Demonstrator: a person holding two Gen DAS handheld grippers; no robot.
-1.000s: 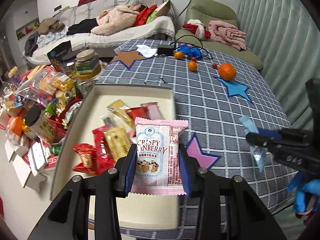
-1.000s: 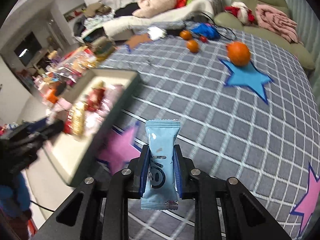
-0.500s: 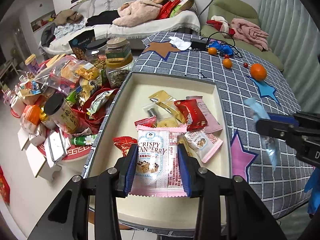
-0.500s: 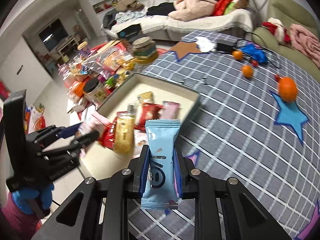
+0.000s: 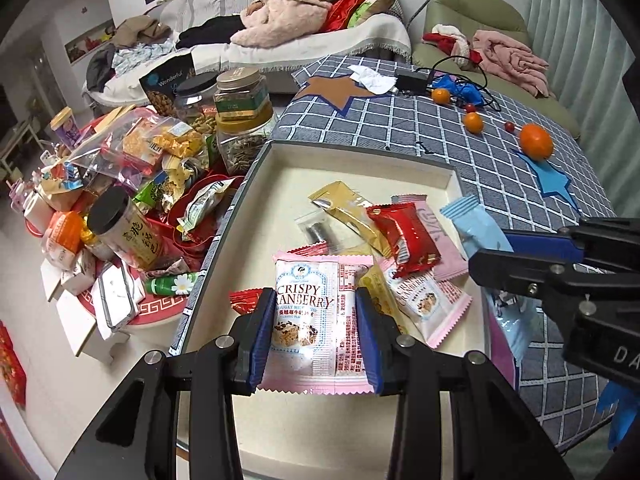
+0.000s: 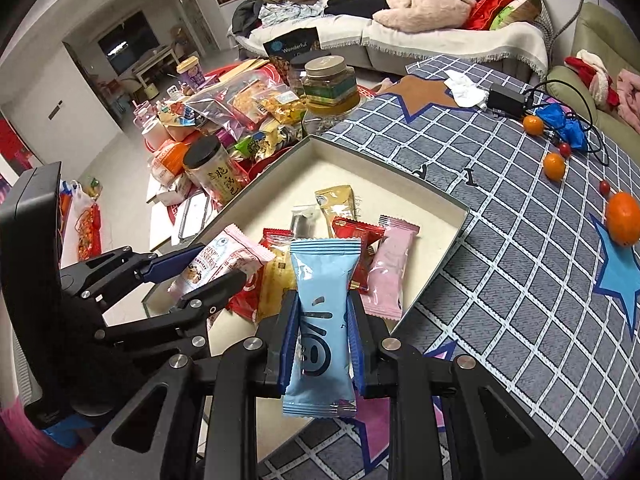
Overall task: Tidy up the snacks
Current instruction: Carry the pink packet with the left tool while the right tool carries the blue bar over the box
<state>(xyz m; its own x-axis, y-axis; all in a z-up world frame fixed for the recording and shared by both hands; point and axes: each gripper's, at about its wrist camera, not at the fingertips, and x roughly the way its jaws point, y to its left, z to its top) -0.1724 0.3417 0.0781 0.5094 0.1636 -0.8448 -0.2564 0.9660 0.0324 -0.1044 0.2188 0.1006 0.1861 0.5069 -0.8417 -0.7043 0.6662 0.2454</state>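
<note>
1. Holding both snacks over the tray (image 5: 362, 148): left hand-held gripper (image 5: 316, 330) clamped on the pink packet (image 5: 314, 312), right hand-held gripper (image 6: 322, 334) clamped on the blue packet (image 6: 322, 320).
2. We judge left nearer the drop: tray floor directly below; right sits at the tray's near-right edge, packet's long axis pointing inward.

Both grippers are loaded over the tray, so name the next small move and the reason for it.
Probably open the left gripper and drop the Crispy Cranberry packet: it already hangs over the snack pile in the tray, while the right gripper, clamping the blue packet, sits nearer the tray's edge.
</note>
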